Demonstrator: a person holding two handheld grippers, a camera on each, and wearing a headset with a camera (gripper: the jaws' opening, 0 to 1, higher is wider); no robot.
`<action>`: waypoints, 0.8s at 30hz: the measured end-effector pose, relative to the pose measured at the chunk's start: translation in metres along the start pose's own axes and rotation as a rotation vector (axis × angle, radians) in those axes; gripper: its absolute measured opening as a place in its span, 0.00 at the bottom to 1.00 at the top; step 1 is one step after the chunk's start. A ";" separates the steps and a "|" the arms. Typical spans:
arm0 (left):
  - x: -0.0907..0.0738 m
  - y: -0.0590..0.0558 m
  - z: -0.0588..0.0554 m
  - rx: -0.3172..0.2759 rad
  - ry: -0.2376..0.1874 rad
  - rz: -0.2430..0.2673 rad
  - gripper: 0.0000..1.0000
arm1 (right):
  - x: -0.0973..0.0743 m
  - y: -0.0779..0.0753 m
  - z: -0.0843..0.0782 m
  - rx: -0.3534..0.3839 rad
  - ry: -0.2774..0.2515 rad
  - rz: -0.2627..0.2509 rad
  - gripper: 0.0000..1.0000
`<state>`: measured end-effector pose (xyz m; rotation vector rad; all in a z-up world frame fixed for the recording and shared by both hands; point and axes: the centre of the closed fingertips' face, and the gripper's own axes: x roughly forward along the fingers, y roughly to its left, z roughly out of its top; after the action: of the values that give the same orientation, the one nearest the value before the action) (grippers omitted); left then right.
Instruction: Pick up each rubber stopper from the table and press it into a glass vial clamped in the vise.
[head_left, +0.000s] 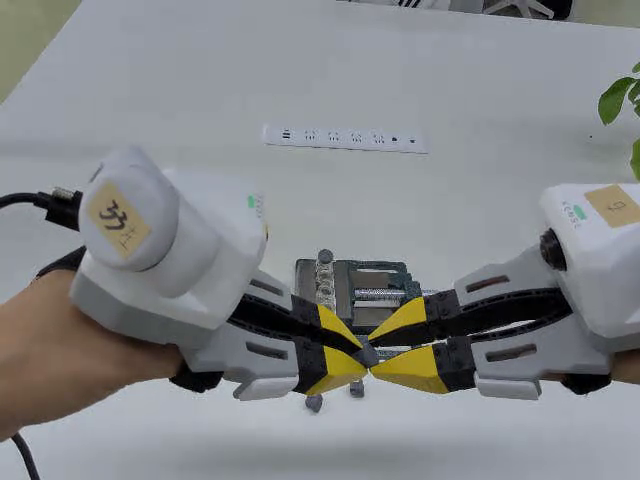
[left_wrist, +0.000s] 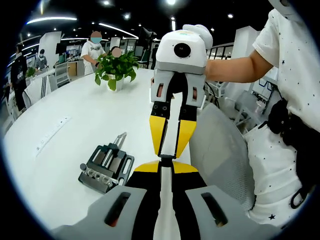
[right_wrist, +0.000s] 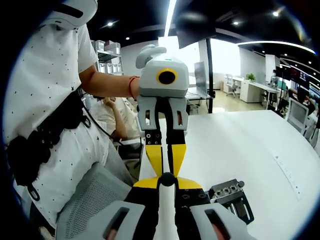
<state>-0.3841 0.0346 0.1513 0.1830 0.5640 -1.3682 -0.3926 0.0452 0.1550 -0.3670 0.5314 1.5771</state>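
My two grippers meet tip to tip in front of the vise (head_left: 385, 275). A small dark rubber stopper (head_left: 367, 354) sits where the tips meet. My right gripper (head_left: 376, 364) is shut on that stopper (right_wrist: 167, 179), which shows round and black at its yellow tips (right_wrist: 167, 183). My left gripper (head_left: 361, 361) is shut, its tips touching the same stopper (right_wrist: 165, 172). A row of glass vials (head_left: 323, 280) stands clamped in the vise (left_wrist: 107, 167), just beyond the grippers. Two more grey stoppers (head_left: 314, 403) lie on the table below the tips.
A white power strip (head_left: 345, 138) lies farther back on the white table. Green plant leaves (head_left: 625, 100) hang at the right edge. A mesh chair (left_wrist: 220, 150) stands by the person. People stand in the background behind a potted plant (left_wrist: 115, 70).
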 end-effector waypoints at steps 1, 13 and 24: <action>0.000 0.000 0.000 0.003 -0.003 0.003 0.03 | 0.000 0.000 0.000 -0.008 0.002 -0.003 0.05; 0.000 -0.001 -0.004 0.035 -0.025 0.020 0.04 | 0.004 0.000 -0.002 -0.011 0.037 0.000 0.04; -0.003 -0.001 -0.016 0.050 -0.055 0.044 0.05 | 0.016 0.001 -0.005 -0.010 0.087 0.018 0.05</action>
<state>-0.3901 0.0439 0.1392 0.1963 0.4781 -1.3415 -0.3956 0.0555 0.1424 -0.4408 0.5949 1.5870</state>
